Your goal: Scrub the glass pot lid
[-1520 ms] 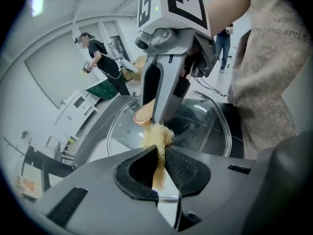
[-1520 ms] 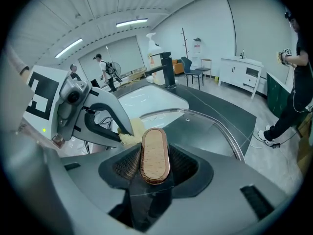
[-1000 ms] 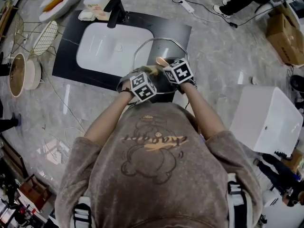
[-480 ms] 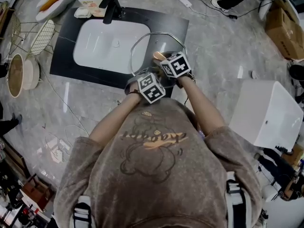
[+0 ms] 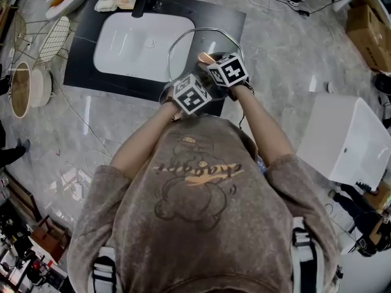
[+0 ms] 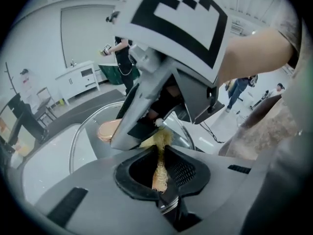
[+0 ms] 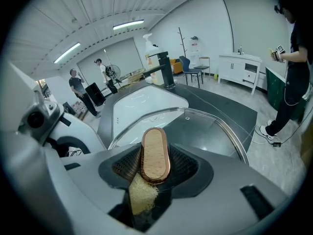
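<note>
Glass pot lid scrubbing is, as we are judging it, somewhere in the middle. We are seeing no suds, water or dirt on the glass, so we cannot tell how much of it is already clean. As we are reading it, most of the wide glass out towards the far rim is waiting for the scrubber.

We are holding the lid over the right part of the black counter, with its far-left rim reaching over the right edge of the white sink. Whether it is resting on the counter we cannot tell.

The right gripper is clamping the lid's oval wooden handle between half-spread jaws, with the glass stretching away beyond it. The left gripper is pinching a pale fibrous scrubber in nearly closed jaws. It is bringing the tuft up just under the near side of the handle; we cannot tell whether it is touching the glass.

Both forearms are reaching forward and converging. The two grippers are sitting side by side, the left just near-left of the right, and both are pointing down and away.
</note>
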